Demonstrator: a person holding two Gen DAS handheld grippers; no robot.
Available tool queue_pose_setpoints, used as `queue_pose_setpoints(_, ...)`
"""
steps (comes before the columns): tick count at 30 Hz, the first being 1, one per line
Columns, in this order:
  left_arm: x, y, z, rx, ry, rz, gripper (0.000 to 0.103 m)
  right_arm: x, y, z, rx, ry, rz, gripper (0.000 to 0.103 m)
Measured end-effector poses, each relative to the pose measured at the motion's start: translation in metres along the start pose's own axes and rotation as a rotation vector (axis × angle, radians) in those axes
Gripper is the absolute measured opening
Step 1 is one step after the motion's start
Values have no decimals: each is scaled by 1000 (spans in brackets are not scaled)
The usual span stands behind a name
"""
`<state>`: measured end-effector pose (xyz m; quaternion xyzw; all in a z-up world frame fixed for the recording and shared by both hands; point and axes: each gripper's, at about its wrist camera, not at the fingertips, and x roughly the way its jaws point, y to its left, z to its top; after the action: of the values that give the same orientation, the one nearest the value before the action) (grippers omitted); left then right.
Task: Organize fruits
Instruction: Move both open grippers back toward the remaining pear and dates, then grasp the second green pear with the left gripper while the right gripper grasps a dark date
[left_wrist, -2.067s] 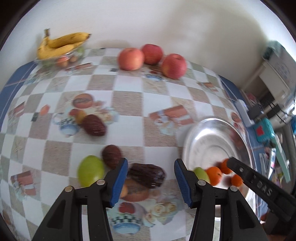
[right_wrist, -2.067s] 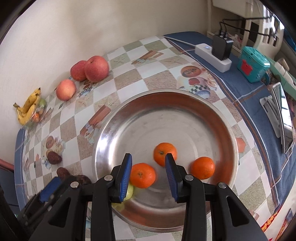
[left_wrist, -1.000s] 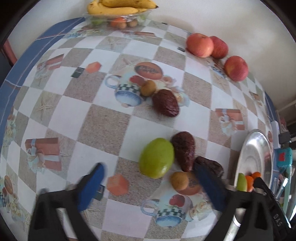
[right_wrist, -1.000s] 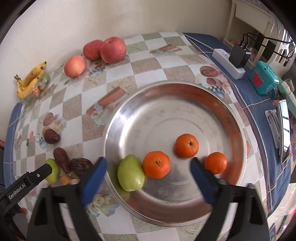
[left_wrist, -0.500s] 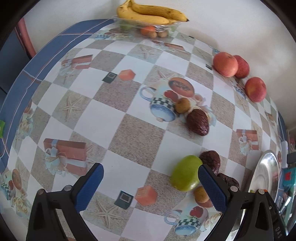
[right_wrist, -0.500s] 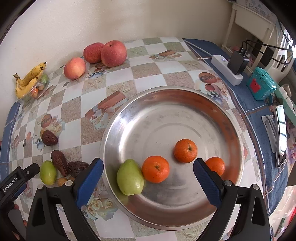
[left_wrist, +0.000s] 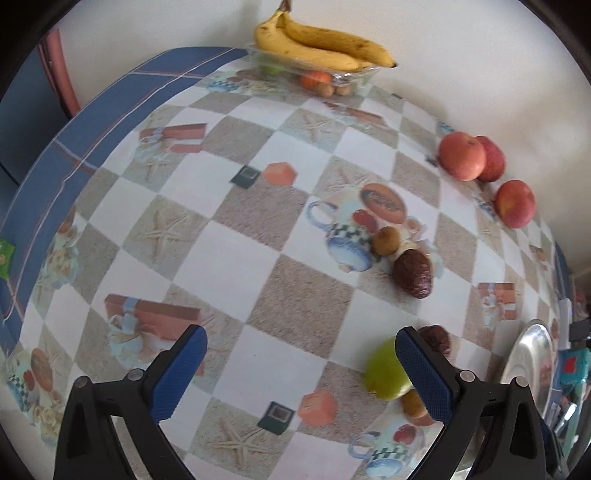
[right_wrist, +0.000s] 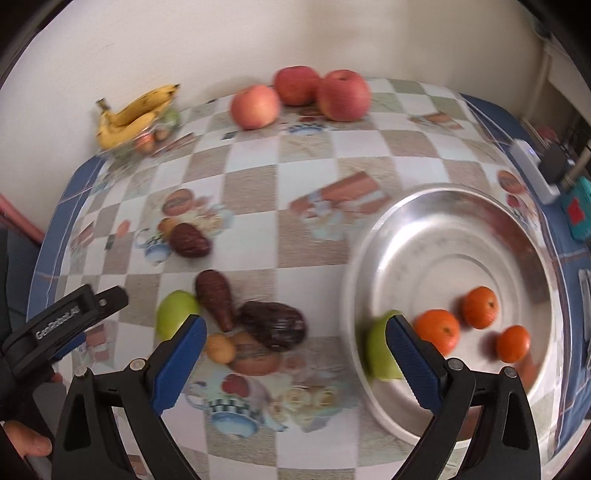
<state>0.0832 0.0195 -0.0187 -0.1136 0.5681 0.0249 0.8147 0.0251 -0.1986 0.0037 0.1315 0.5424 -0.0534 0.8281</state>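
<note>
A steel bowl (right_wrist: 458, 206) at the right holds three oranges (right_wrist: 437, 330) and a green pear (right_wrist: 380, 354). On the checked cloth lie a second green pear (right_wrist: 173, 314) (left_wrist: 384, 371), several dark brown fruits (right_wrist: 273, 325) and a small yellow-brown fruit (right_wrist: 220, 348). Three red apples (right_wrist: 343, 94) (left_wrist: 461, 155) sit by the wall. My right gripper (right_wrist: 295, 362) is open and empty above the cloth between the brown fruits and the bowl. My left gripper (left_wrist: 301, 373) is open and empty, its right finger beside the green pear.
A clear tray with bananas (left_wrist: 321, 46) (right_wrist: 136, 114) stands at the back wall. A white power strip (right_wrist: 532, 166) and a teal box (right_wrist: 576, 210) lie right of the bowl. The table's blue edge (left_wrist: 74, 133) runs along the left.
Both grippers opened wide and drew back. The left view swung left, away from the bowl. The right view swung left from over the bowl toward the brown fruits.
</note>
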Motion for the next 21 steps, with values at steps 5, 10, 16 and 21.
queue_pose_setpoints(5,-1,-11,5,22,-23,-82,103,3,15,1,-50,-13,11,98)
queue_pose_setpoints(10,-6,-19,5,44,-33,-100,103,-2,18,3,-80,-65,9,98)
queue_pose_setpoints(16,1,-23,2,46,-1,-157,101,-7,22,5,-119,-110,21,96)
queue_pose_setpoints(21,12,-30,-3,59,50,-209,89,6,19,5,-107,-66,31,70)
